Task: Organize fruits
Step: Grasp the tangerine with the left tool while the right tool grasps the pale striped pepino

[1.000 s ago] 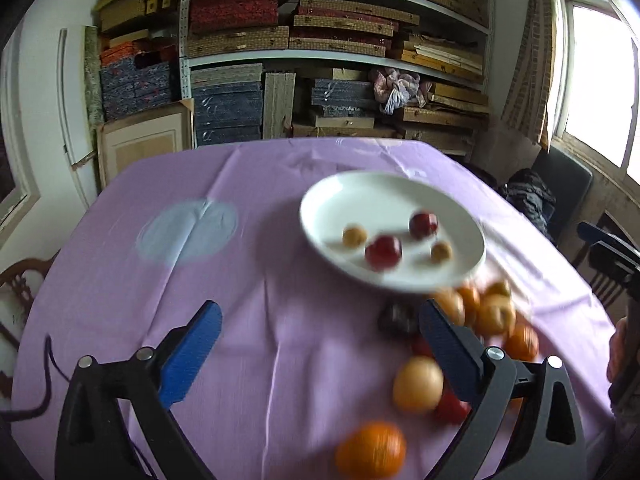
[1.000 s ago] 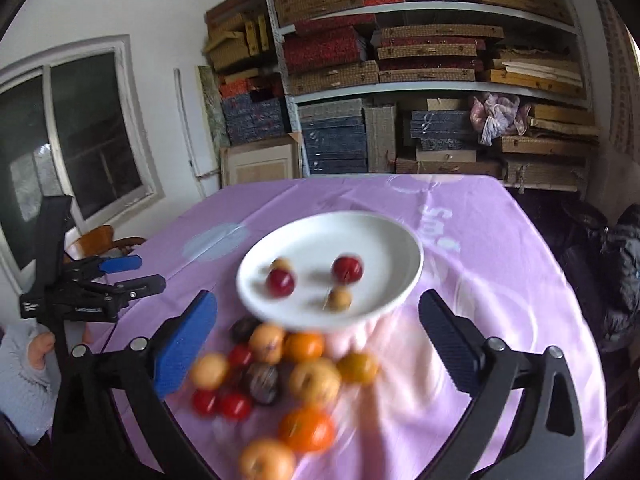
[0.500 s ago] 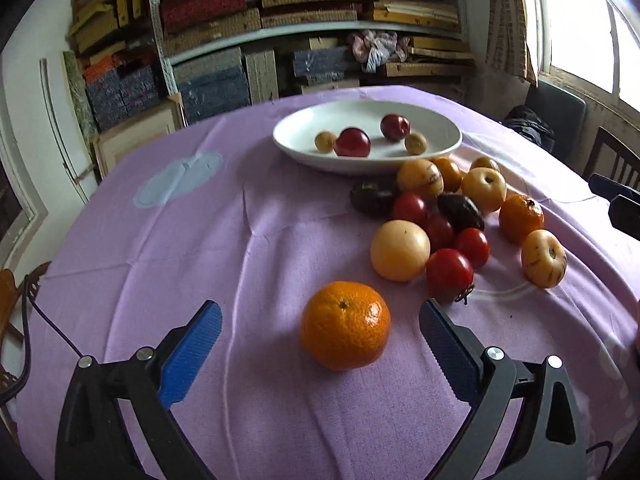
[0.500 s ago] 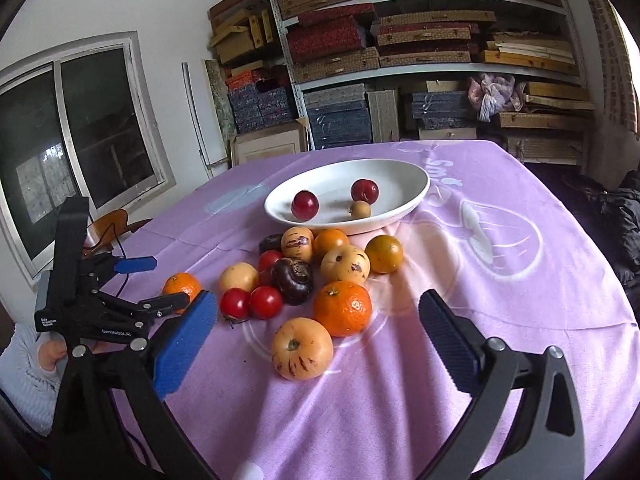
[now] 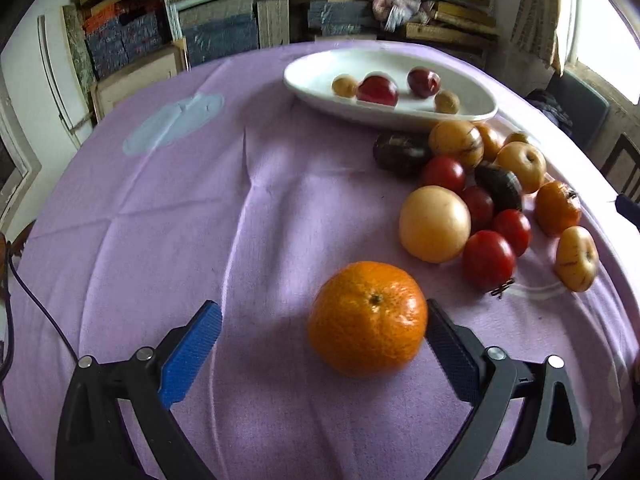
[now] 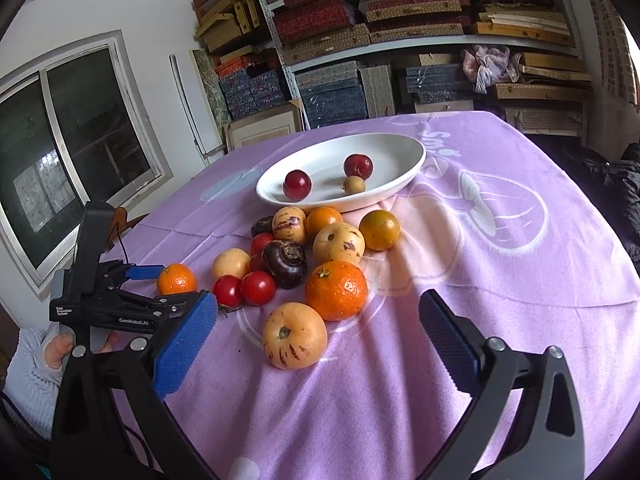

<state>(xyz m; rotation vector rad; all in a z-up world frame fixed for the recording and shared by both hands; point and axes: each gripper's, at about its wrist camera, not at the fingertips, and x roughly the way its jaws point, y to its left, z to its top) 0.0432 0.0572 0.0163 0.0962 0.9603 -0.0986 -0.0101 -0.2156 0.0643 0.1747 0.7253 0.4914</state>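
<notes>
A small orange (image 5: 368,318) lies on the purple cloth between the fingers of my open left gripper (image 5: 322,354), close against the right pad (image 5: 452,354) and well apart from the left pad. In the right wrist view, that left gripper (image 6: 176,285) straddles the same orange (image 6: 177,279). The white plate (image 5: 308,84) (image 6: 384,152) holds several small fruits. In front of the plate sits a pile of fruit (image 6: 316,252). My right gripper (image 6: 316,346) is open, hovering just behind a pale striped fruit (image 6: 294,336) and a large orange (image 6: 336,290).
A hand in a light blue sleeve (image 6: 28,364) holds the left gripper at the table's left edge. A black cable (image 5: 36,304) trails over that edge. Shelves of stacked boxes (image 6: 400,32) stand behind the round table. A dark chair (image 5: 580,100) sits at the right.
My left gripper has dropped and moved forward, so the small orange now sits between its fingers. My right gripper has come lower and nearer the fruit pile. Both stay open.
</notes>
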